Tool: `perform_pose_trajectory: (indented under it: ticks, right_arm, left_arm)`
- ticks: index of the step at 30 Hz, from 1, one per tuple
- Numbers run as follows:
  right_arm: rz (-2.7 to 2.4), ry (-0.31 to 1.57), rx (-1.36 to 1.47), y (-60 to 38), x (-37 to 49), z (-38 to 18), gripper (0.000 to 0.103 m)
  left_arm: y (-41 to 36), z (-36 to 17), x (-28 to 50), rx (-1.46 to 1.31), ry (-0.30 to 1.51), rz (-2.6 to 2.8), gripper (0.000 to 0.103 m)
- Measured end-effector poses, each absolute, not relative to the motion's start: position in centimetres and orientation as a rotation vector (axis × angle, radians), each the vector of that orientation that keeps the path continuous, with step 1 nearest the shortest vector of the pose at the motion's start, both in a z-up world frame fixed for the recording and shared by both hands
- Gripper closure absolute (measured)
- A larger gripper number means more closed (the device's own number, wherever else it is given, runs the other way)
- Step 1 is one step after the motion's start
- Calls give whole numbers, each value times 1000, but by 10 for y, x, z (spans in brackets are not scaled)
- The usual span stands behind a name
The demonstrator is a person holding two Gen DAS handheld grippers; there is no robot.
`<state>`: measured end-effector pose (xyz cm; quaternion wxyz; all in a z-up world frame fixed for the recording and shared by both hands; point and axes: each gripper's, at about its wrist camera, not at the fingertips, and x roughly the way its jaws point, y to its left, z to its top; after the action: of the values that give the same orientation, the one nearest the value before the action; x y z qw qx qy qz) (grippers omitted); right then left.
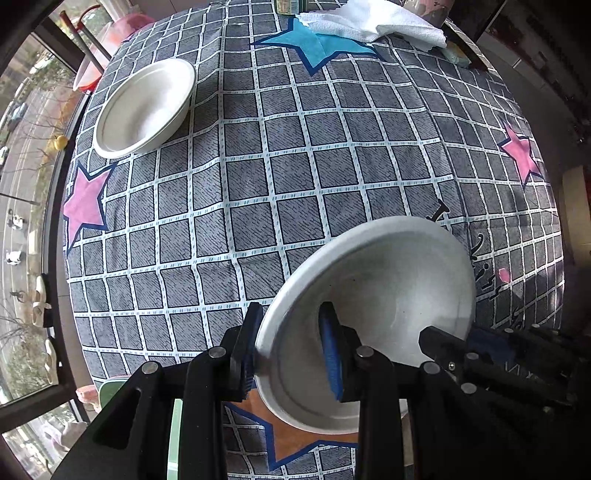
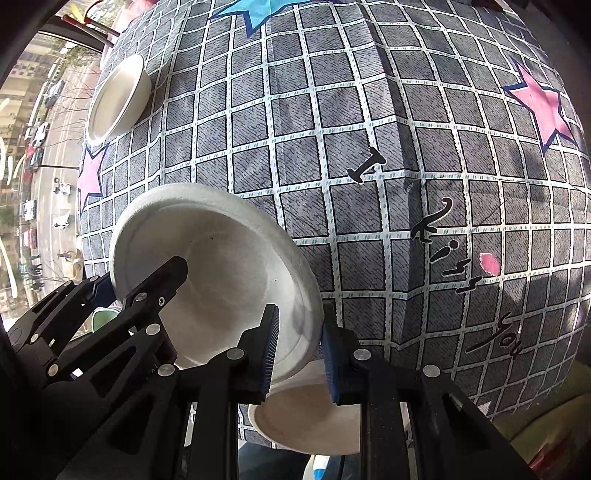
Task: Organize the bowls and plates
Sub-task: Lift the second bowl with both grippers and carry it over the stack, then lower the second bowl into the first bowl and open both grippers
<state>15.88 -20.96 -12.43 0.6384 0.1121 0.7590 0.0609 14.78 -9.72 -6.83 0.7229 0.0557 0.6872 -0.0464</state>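
Spread with a grey checked cloth with coloured stars, the desk (image 1: 295, 166), mostly bare through its middle.

Held tilted in the air above the near edge of the desk, a large white round moulded-fibre bowl (image 1: 388, 280), mouth turned toward both cameras. Pinched at opposite sides of its rim, probably to keep so light and wide a shell from swinging or buckling during a carry.

Lying bunched at the far edge, a white folded paper towel (image 1: 373, 22), well apart from everything else.

Resting upright near the far left corner by the window, a second white round fibre bowl (image 1: 144, 107), untouched; probably the next piece to gather.

Sitting at the near edge, right under the lifted one, a third white shallow fibre dish (image 2: 306, 424), open side up. Looks like the base of a stack, with the tilted bowl poised to nest into it; levelling first would be needed, judging by the slant.

Clamped on the bowl's left rim, the left gripper (image 1: 291, 354), jaws narrow, one blue pad inside the wall and one outside.

Clamped likewise on the opposite rim, the right gripper (image 2: 301, 360), jaws narrow with the lip filling the gap.
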Motion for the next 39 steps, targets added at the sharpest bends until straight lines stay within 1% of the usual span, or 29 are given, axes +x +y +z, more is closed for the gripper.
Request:
perform_pose_trajectory:
  ticks: [11,18,23,32,36,38,39]
  right_arm:
    - [186,1663,242,-212,160,-90,78]
    - [173,1671,231,-222,138,-72,78]
    - [133,1687,244,-228,115,-62,78]
    - [55,1750,304,-240,70,-66,78]
    - [13,1784,326,-245,55,-80,78]
    - [-4,1792,335,-247,51,-86,78]
    - [-15,1793,340,-248,50,-88,78]
  left_arm:
    - [-75,-31,132,115,1438,-79,69]
    - [-75,-47,123,153,1419,-150,69]
    - [-89,-52,108,179,1424,-219,68]
    - [-119,-68,71,251,1485,-340,66]
    - [-127,-84,59,268,1525,-384,66]
    - [-128,-90,55,277,1542,-393,63]
    - [-127,-94,53,283,1552,-389,60]
